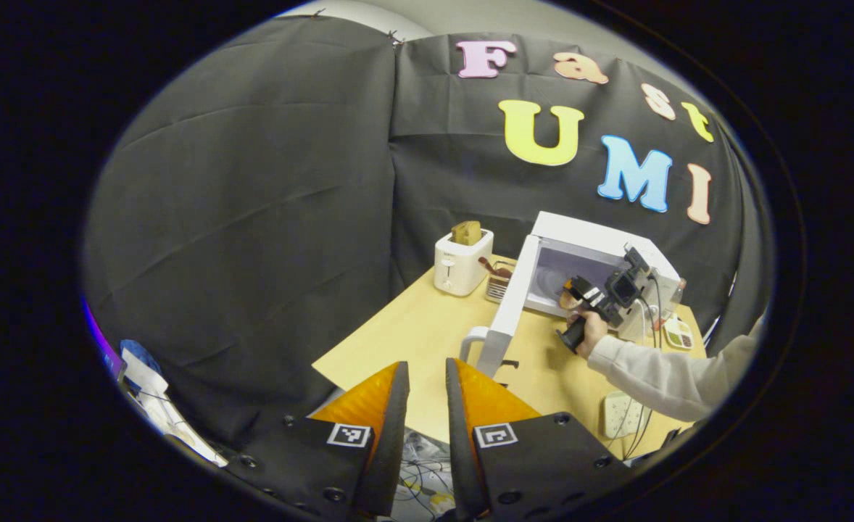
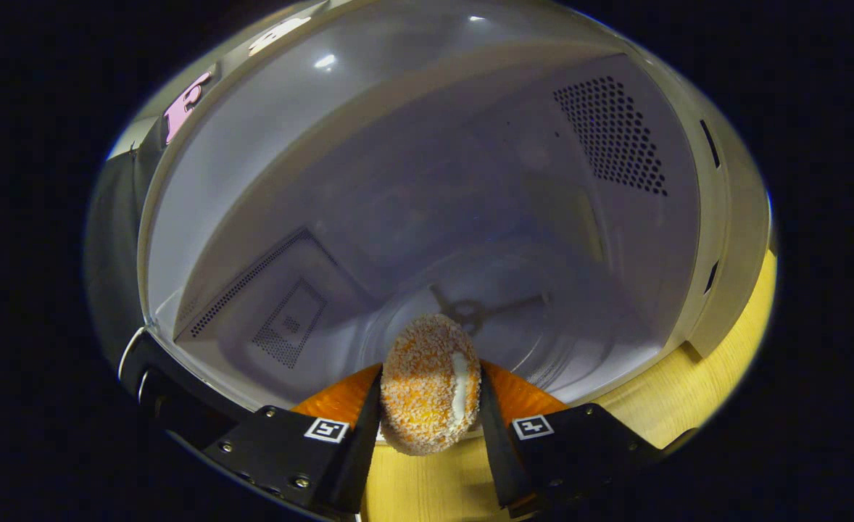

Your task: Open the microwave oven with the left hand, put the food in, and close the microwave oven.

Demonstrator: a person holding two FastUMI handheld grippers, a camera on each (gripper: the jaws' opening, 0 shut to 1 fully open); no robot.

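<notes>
Right gripper [image 2: 427, 428] pinches the food [image 2: 429, 383] at the mouth of the microwave [image 2: 427, 181], above its glass plate [image 2: 543, 341]. Door [image 1: 508, 308] is already open. I keep my left gripper [image 1: 427, 406] narrowly parted, empty, well back. Left: release, close.

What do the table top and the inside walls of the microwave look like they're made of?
The table top looks like pale wood or a wood-look laminate: fine straight grain lines, matte yellow-tan surface. The microwave cavity walls look like painted or enamelled sheet metal: smooth, light grey, slightly glossy with small light reflections, and punched with patches of vent holes. Neither can be confirmed by look alone.
</notes>
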